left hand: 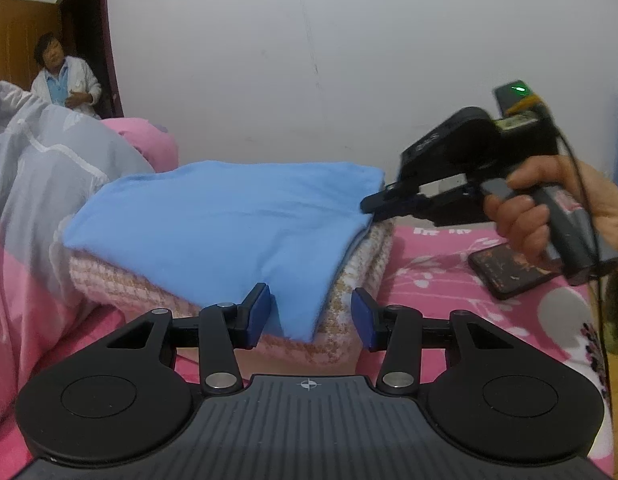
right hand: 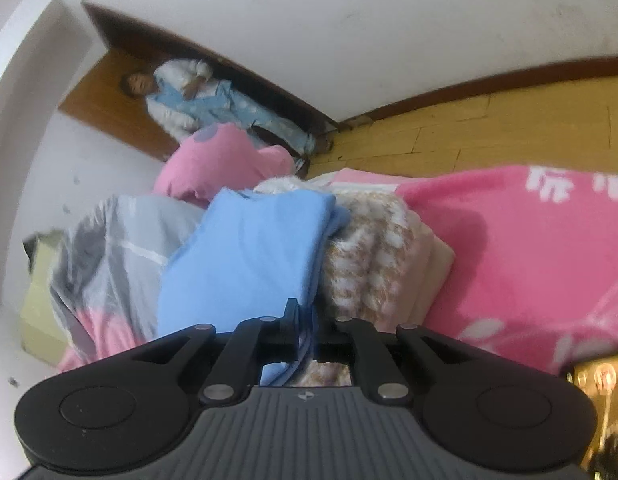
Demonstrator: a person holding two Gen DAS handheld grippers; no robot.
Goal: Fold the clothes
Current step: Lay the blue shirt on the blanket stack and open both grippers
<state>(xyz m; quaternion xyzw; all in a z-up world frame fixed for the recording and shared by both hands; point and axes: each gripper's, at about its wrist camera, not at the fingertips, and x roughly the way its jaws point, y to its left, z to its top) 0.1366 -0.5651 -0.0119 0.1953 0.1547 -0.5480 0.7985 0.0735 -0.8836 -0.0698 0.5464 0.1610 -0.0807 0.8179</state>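
Observation:
A folded light blue garment lies on top of a folded pink-and-white checked garment on the bed. My left gripper is open, its blue pads either side of the blue garment's near corner without pinching it. My right gripper, held in a hand, is shut on the blue garment's right edge. In the right wrist view the blue garment runs into the shut right gripper, with the checked garment beside it.
A pink floral bedspread covers the bed. A dark phone lies on it at right. A grey and pink quilt is heaped at left with a pink pillow behind. A person stands in the doorway.

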